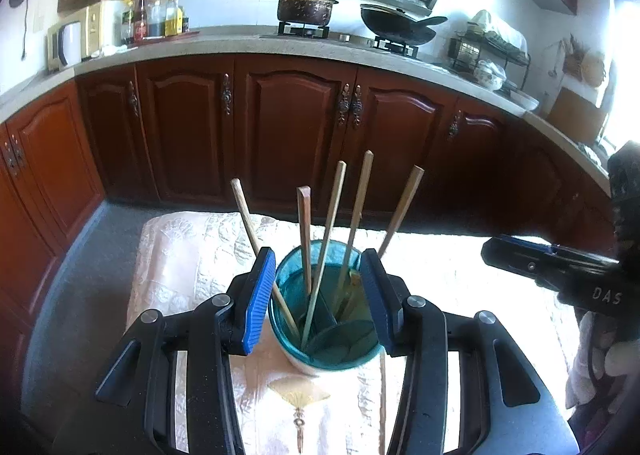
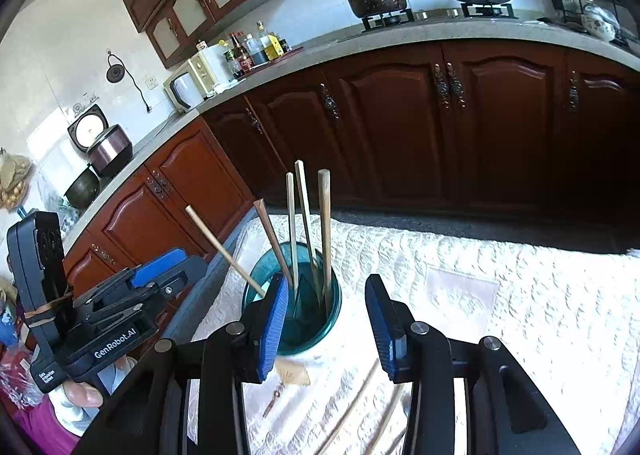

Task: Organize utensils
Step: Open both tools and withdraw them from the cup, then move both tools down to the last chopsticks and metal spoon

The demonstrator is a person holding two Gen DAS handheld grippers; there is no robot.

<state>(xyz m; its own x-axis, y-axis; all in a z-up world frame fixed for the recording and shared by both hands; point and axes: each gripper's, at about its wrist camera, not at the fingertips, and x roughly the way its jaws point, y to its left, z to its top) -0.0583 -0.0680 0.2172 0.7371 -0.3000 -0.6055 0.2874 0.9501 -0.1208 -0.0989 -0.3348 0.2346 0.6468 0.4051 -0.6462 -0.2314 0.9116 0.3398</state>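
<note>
We've got five wooden chopsticks (image 1: 332, 231) standing in the teal translucent plastic cup (image 1: 320, 335) on the cloth-covered desk (image 2: 500, 295), both hand-held grippers (image 1: 318, 297) (image 2: 326, 319) empty and open, maybe two chopsticks (image 2: 360, 407) left.

The mouth of the teal translucent plastic holder (image 1: 325, 319) is crowded by five splayed wooden chopsticks (image 1: 329, 231), leaving narrow gaps between them. Its sides are flanked by the spread blue pads of the left hand-held gripper (image 1: 318, 305). Open room is seen on the cream embroidered tabletop (image 2: 500, 295) to the holder's right.
</note>
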